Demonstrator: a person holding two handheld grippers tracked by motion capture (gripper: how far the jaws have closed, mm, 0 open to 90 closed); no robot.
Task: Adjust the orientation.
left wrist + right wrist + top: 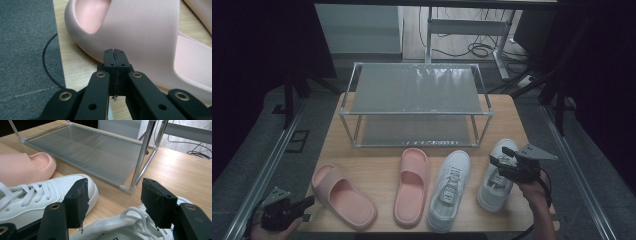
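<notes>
A: White leather, laced and low-cut: that is the right-hand sneaker [496,182] under the right gripper [503,159], near the table's [512,120] right edge, toe pointing at the two-tier rack [414,102]. Its twin, the second white sneaker [449,190], lies just beside it to the left.

B: Which step does this look like?

A: The reach before a pick, by the look of it. In the right gripper view the right gripper's jaws stand wide apart above the laces and collar of that shoe, with nothing between the pads.

B: And the next move?

A: Probably a descent so the jaws straddle the shoe's collar or side wall, then a firm close, then a lift toward a shelf of the rack. The upper looks soft, so a shallow bite could slip.

B: What about the other hand?

A: The left gripper [307,202] sits at the table's near left corner, jaws pressed together on nothing, tips right at the side of the left pink slide [140,32]. Whether they touch it cannot be told. The second pink slide [412,185] lies between that one and the sneakers.
</notes>
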